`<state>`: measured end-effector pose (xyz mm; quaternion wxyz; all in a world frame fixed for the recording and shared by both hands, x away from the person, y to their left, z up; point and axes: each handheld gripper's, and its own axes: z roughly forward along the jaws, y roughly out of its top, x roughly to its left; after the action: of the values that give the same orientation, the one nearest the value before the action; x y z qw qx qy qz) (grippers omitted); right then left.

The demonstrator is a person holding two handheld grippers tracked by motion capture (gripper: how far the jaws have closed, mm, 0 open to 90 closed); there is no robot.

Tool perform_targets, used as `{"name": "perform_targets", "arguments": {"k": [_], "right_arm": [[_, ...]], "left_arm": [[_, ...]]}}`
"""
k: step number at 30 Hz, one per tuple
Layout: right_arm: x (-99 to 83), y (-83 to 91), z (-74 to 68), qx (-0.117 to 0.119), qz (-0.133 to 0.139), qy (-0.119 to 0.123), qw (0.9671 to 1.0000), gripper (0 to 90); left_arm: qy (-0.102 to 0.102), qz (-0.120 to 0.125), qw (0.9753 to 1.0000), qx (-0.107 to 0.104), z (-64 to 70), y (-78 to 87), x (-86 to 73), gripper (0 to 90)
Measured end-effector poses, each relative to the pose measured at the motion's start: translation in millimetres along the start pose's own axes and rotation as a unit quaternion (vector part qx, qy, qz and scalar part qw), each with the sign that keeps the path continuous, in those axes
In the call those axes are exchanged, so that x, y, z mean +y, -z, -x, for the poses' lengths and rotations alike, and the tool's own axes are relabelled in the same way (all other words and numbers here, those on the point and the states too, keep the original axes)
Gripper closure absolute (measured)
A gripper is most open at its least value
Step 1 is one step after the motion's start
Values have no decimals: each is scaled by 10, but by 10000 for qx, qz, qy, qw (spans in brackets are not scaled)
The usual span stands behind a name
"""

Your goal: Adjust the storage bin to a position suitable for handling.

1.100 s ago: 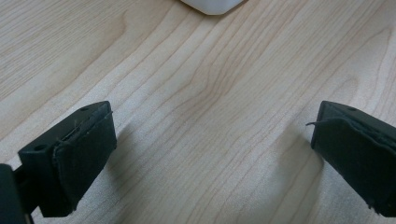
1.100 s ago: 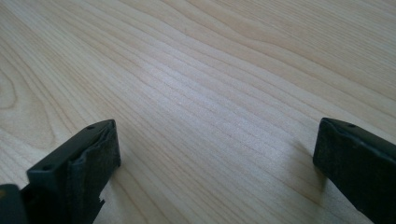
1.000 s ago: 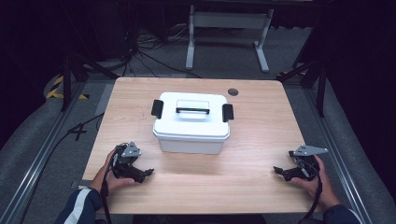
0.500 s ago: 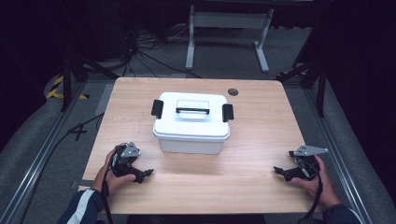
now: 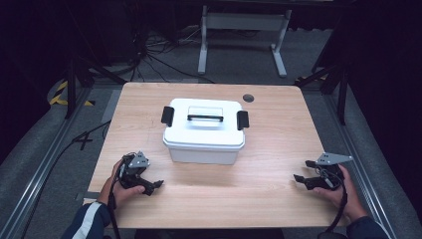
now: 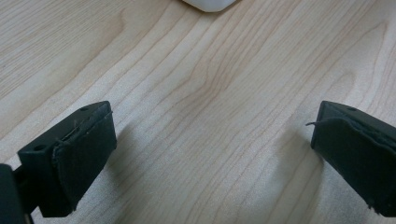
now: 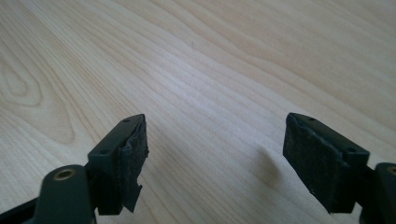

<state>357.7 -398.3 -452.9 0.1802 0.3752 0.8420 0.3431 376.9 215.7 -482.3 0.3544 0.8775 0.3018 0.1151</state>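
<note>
A white plastic box (image 5: 204, 130) with a lid, a black carry handle (image 5: 204, 118) and black side latches stands in the middle of the wooden table (image 5: 268, 199). My left gripper (image 5: 153, 186) rests near the front left, held by a hand, jaws wide apart and empty. In the left gripper view (image 6: 212, 144) a white corner of the box (image 6: 208, 4) shows at the top edge. My right gripper (image 5: 301, 171) lies at the front right, open, with bare wood between its jaws (image 7: 215, 154).
A dark round grommet (image 5: 248, 98) sits in the table's far right part. Beyond the table are a white metal stand (image 5: 243, 30), cables on the floor and dark rails on both sides.
</note>
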Motion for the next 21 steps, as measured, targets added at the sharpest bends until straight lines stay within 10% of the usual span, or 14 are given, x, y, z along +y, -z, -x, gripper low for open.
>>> {"name": "perform_targets", "arguments": {"k": [21], "right_arm": [[1288, 377, -164, 85, 42, 1272, 9918, 264]], "left_arm": [[18, -12, 10000, -4, 4, 1, -1, 5]]}}
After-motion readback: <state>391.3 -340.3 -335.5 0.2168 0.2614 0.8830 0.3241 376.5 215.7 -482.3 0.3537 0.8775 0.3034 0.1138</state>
